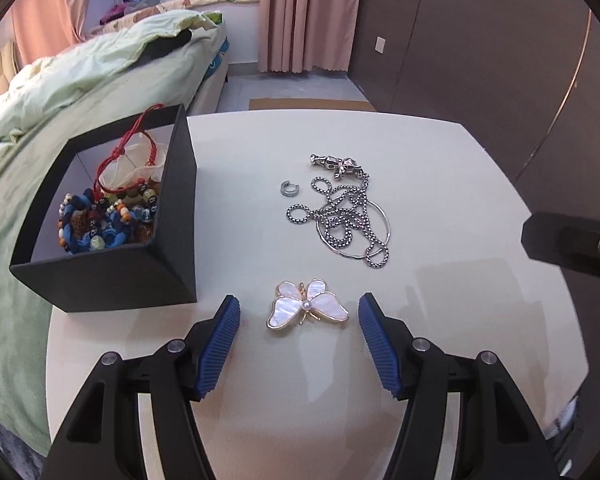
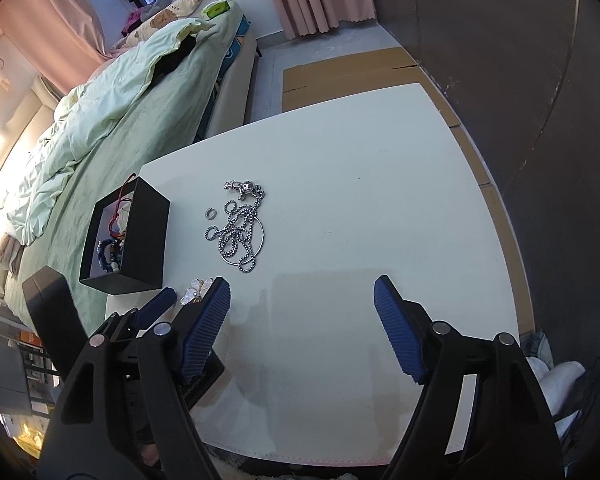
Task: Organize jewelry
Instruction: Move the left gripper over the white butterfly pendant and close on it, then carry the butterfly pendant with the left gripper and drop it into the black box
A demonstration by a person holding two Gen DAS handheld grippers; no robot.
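Resting flat on the smooth white worktop (image 1: pixel 440 320), a glossy mother-of-pearl butterfly brooch with a gilt rim (image 1: pixel 307 309) lies between the ribbed blue pads of the left tongs (image 1: pixel 299 344), spread wide and touching nothing. A silver box-link chain with a thin hoop (image 1: pixel 346 216) and a small silver ring (image 1: pixel 288 189) lie beyond; the matte black square box (image 1: pixel 172 216) holds beaded bracelets (image 1: pixel 104 220). The right tongs (image 2: pixel 302 330) gape empty.
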